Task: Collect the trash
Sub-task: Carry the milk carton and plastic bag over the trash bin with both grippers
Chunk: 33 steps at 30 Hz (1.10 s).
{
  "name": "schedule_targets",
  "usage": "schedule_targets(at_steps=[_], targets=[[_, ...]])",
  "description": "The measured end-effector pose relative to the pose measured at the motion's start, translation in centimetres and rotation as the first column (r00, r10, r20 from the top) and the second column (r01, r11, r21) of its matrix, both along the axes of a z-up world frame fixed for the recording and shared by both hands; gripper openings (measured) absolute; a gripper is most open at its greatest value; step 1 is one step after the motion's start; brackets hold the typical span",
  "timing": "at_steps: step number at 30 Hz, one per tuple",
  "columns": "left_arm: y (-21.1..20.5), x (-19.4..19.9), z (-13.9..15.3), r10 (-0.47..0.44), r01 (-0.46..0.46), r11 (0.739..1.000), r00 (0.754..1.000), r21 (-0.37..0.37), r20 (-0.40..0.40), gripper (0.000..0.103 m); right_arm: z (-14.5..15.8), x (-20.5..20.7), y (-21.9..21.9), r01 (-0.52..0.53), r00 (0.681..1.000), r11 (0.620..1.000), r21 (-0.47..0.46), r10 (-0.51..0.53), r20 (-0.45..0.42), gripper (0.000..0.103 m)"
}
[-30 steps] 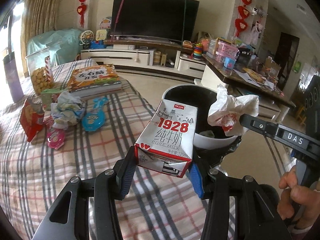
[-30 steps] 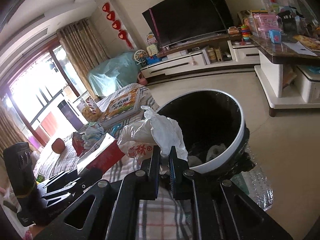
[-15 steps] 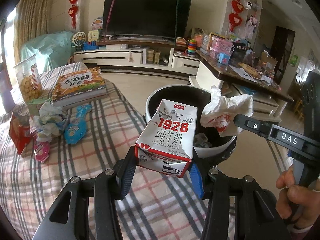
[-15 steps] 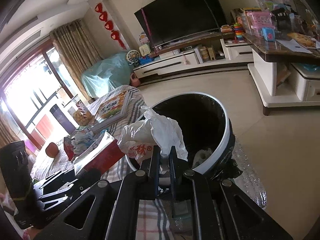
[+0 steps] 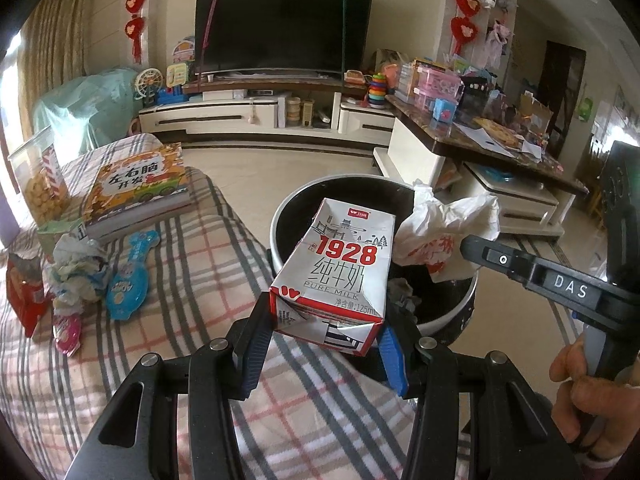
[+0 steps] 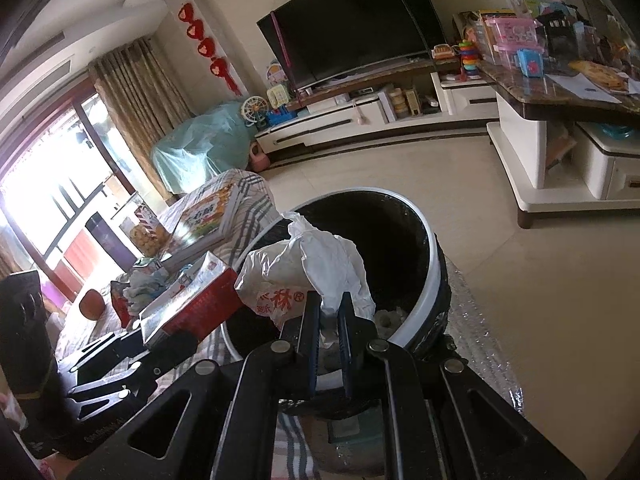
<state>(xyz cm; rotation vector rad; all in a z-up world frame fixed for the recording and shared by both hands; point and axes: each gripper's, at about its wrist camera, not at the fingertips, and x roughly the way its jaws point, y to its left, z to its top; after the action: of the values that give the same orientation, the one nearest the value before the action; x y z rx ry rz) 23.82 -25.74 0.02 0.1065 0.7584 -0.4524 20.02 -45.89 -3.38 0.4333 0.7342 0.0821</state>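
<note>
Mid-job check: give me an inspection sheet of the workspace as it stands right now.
Surface: plaid cloth beside the bin.
Job's things: milk carton in the left claw, in front of the bin's opening; crumpled white plastic bag in the right claw, over the trash bin, which already holds some trash.
Clutter: picture book, cookie jar, crumpled wrappers, blue packet, red snack bag on the cloth.
Grippers: left claw shut on the carton; right claw shut on the bag.
Cables: nothing seen.
Surroundings: television, low cabinet, cluttered side table, tiled floor.
</note>
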Motion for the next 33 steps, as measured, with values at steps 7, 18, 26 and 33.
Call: schedule_targets(at_steps=[7,18,26,33], targets=[[-1.2,1.2,-0.3,-0.003,0.004,1.000,1.000,0.017,-0.009,0.047,0.0,0.7,-0.4,0.005,1.000,1.000,-0.012,-0.005,-0.001,0.008],[-2.6,2.2,-0.5,-0.008,0.009,1.000,1.000,0.027,-0.025,0.047,-0.8,2.1,-0.6,0.004,0.999,1.000,-0.021,-0.005,-0.036,0.008],[-3.1,2.9,-0.7,-0.007,0.008,0.999,0.999,0.036,-0.037,0.048,-0.8,2.7,-1.0,0.002,0.999,1.000,-0.027,-0.003,-0.041,0.009],[-3.4,3.2,-0.8,-0.002,0.004,0.999,0.999,0.032,-0.053,0.048,-0.9,3.1,-0.7,-0.010,0.998,0.999,-0.041,0.007,-0.056,0.010]])
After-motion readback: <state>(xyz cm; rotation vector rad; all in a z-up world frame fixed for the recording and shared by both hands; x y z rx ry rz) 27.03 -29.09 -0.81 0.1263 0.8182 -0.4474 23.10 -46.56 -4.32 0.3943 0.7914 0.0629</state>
